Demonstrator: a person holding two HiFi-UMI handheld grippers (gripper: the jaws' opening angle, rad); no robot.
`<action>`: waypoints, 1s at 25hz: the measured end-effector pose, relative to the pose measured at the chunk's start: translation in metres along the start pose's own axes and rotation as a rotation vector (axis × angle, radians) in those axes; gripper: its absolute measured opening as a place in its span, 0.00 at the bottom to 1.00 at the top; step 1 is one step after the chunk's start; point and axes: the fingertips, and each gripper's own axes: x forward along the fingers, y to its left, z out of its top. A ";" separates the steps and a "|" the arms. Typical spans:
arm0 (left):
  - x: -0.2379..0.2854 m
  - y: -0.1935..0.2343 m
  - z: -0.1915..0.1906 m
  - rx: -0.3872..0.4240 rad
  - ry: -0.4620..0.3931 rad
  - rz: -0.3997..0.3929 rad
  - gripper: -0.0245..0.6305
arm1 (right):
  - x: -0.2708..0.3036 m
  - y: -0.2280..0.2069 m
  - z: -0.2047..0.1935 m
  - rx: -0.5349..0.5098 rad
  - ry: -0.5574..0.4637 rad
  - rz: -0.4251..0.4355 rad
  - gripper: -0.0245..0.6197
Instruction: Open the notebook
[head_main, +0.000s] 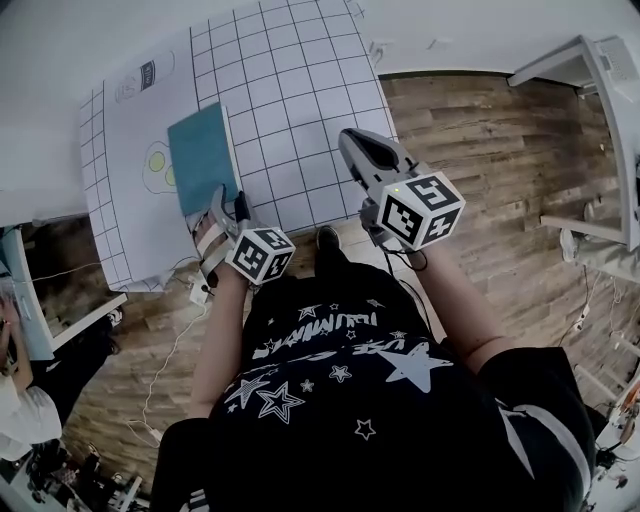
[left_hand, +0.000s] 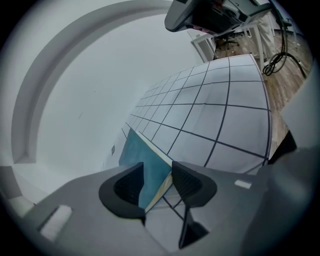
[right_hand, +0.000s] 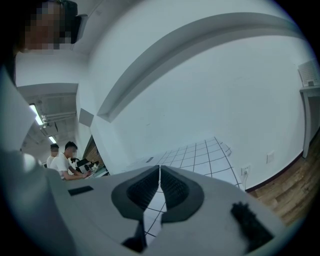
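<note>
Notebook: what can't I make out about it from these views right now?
Head view: the left gripper covers the notebook's near corner.
Left gripper view: the notebook runs between the open jaws; whether a pad touches the cover, or the cover is lifted, cannot be told.
Right gripper view: no notebook; the right gripper's body blocks the near mat.

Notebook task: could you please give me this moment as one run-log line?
notebook: closed, on gridded mat | left gripper: open, notebook corner between jaws | right gripper: shut, empty
</note>
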 end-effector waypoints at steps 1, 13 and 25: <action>0.000 0.000 0.000 0.009 0.009 0.002 0.32 | 0.000 -0.001 0.000 0.003 -0.001 -0.002 0.07; 0.004 0.007 0.004 0.068 0.052 -0.014 0.12 | 0.008 -0.009 0.004 -0.011 0.011 -0.007 0.07; -0.049 0.105 -0.030 -0.418 -0.184 -0.076 0.11 | 0.054 0.074 0.002 -0.044 0.007 0.015 0.07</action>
